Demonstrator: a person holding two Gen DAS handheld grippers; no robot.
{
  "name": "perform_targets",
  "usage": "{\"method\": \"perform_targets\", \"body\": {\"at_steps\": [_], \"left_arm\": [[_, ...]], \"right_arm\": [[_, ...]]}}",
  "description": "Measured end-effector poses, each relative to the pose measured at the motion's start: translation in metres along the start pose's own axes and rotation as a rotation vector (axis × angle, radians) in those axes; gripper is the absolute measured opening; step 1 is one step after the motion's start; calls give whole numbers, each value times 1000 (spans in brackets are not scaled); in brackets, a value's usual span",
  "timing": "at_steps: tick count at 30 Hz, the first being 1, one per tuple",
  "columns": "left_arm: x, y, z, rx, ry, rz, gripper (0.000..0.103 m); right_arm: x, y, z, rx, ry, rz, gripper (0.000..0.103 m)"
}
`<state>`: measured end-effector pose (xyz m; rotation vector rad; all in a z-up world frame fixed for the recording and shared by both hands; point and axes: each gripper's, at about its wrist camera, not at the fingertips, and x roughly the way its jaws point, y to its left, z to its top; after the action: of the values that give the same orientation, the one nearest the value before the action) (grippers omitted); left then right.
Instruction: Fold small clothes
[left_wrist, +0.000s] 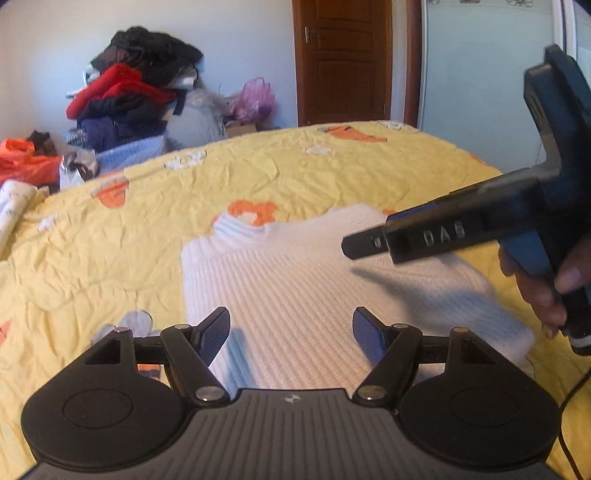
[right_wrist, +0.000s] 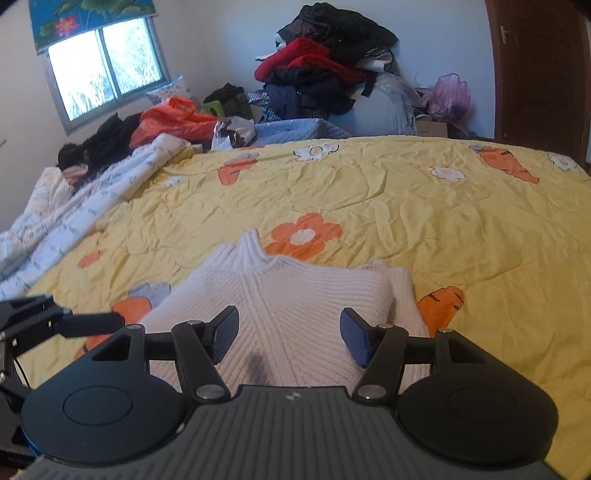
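A small white ribbed knit sweater (left_wrist: 295, 280) lies flat on the yellow flowered bedspread (left_wrist: 129, 240), collar towards the far side. It also shows in the right wrist view (right_wrist: 295, 295), with its sleeves folded in over the body. My left gripper (left_wrist: 291, 328) is open and empty, hovering over the sweater's near part. My right gripper (right_wrist: 289, 332) is open and empty above the sweater's near middle. In the left wrist view the right gripper (left_wrist: 461, 232) comes in from the right over the sweater. The left gripper's finger (right_wrist: 88, 325) shows at the left of the right wrist view.
A tall pile of dark and red clothes (right_wrist: 325, 62) stands beyond the bed's far edge, with a pink bag (right_wrist: 450, 96) and an orange bag (right_wrist: 173, 122). A white printed quilt (right_wrist: 66, 221) lies along the bed's left side. A brown door (left_wrist: 343, 59) is behind.
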<state>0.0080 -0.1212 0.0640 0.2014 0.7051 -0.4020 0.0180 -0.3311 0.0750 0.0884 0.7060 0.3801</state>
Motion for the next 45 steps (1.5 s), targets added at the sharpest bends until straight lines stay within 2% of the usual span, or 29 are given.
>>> {"method": "perform_targets", "body": {"at_steps": [3, 5, 8, 17, 19, 21, 24, 25, 27, 29, 31, 34, 37, 38, 39, 40, 42, 44, 45], "left_arm": [[7, 0, -4, -13, -1, -11, 73], [9, -5, -6, 3, -9, -7, 74], [8, -7, -9, 2, -18, -10, 75], [-3, -1, -6, -23, -16, -29, 74], [-13, 11, -5, -66, -34, -41, 74], [-24, 34, -7, -126, -77, -51, 75], [-28, 78, -10, -252, -94, -47, 77], [-25, 94, -12, -314, -84, -57, 78], [-12, 120, -15, -440, -50, -101, 78], [6, 139, -22, -562, -27, -204, 78], [28, 147, -26, -646, 34, -268, 78], [53, 141, -24, -655, 92, -330, 77], [72, 132, -18, -648, 126, -361, 78], [79, 132, -18, -671, 140, -371, 68], [84, 133, -18, -696, 146, -396, 60], [86, 133, -18, -707, 149, -391, 59], [84, 133, -18, -698, 138, -379, 48], [72, 129, -16, -656, 112, -352, 38], [66, 128, -14, -650, 108, -338, 37]], "right_arm": [[13, 4, -15, -92, 57, -47, 66], [15, 1, -26, -129, 36, -49, 66], [14, -9, -29, -73, 28, -24, 66], [15, -10, -25, -69, 42, -16, 68], [13, -11, -21, -51, 45, -9, 68], [0, -16, -13, 9, 11, 3, 70], [-24, -42, -1, 127, -92, 10, 83], [-27, -54, 1, 163, -102, 4, 89], [-23, -77, 3, 220, -67, -34, 91], [-11, -98, -3, 280, -5, -62, 91], [3, -113, -11, 349, 48, -32, 90], [21, -116, -21, 426, 90, 51, 90], [39, -102, -17, 413, 116, 114, 86], [46, -98, -16, 402, 140, 130, 81], [53, -91, -16, 382, 152, 115, 81], [56, -85, -17, 351, 145, 108, 81], [56, -77, -17, 317, 133, 119, 73], [50, -75, -16, 328, 126, 139, 57], [45, -75, -15, 342, 120, 148, 54]]}}
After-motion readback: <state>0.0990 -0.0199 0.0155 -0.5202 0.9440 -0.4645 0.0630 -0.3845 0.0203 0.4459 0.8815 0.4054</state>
